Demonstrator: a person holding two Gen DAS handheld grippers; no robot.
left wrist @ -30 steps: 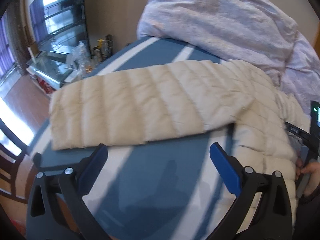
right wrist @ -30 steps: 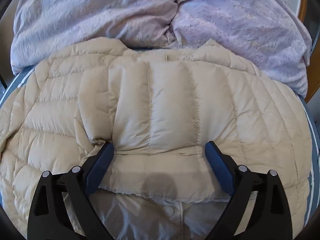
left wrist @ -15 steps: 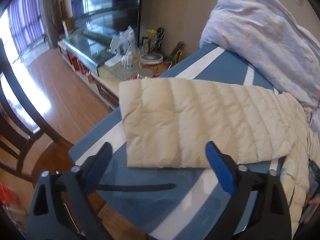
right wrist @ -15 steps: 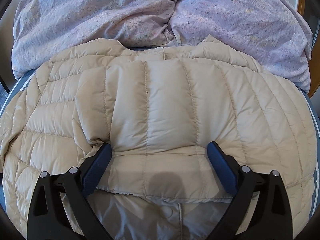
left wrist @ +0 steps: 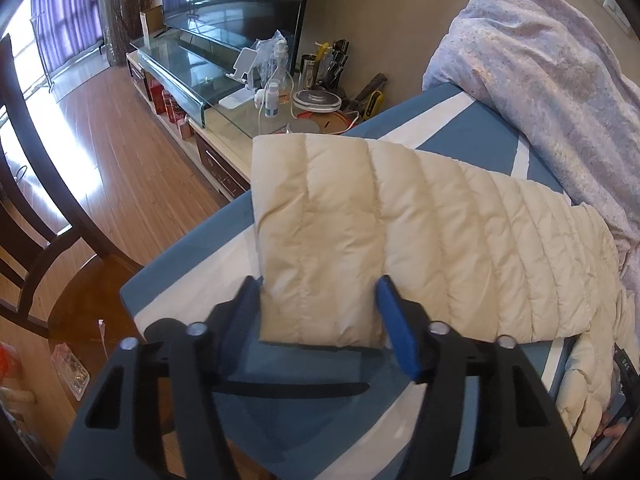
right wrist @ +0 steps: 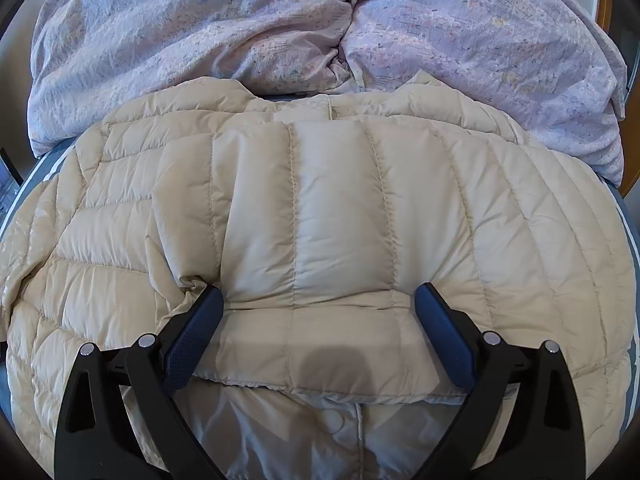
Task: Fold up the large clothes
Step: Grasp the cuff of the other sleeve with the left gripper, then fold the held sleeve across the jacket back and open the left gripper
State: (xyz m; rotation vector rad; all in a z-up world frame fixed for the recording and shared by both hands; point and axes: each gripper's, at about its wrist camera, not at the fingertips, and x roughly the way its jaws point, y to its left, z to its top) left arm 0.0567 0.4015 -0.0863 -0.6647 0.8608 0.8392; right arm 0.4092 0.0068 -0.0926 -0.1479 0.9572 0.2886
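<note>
One sleeve folded over jacket (right wrist: pixel 320 220); other sleeve (left wrist: pixel 360 220) flat toward bed's (left wrist: pixel 460 120) side edge, cuff between left tool's (left wrist: pixel 320 312) spread fingers, ungripped. Right tool (right wrist: pixel 320 328) spread, hovering.

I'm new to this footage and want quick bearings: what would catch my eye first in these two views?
The cream puffer jacket dominates, spread over the blue bed sheet, with one sleeve stretched toward the bed's edge. The left gripper straddles that sleeve's cuff, its blue pads at either side. Behind the jacket lies a rumpled lilac duvet, and the right gripper hovers open over a folded-in sleeve.
</note>
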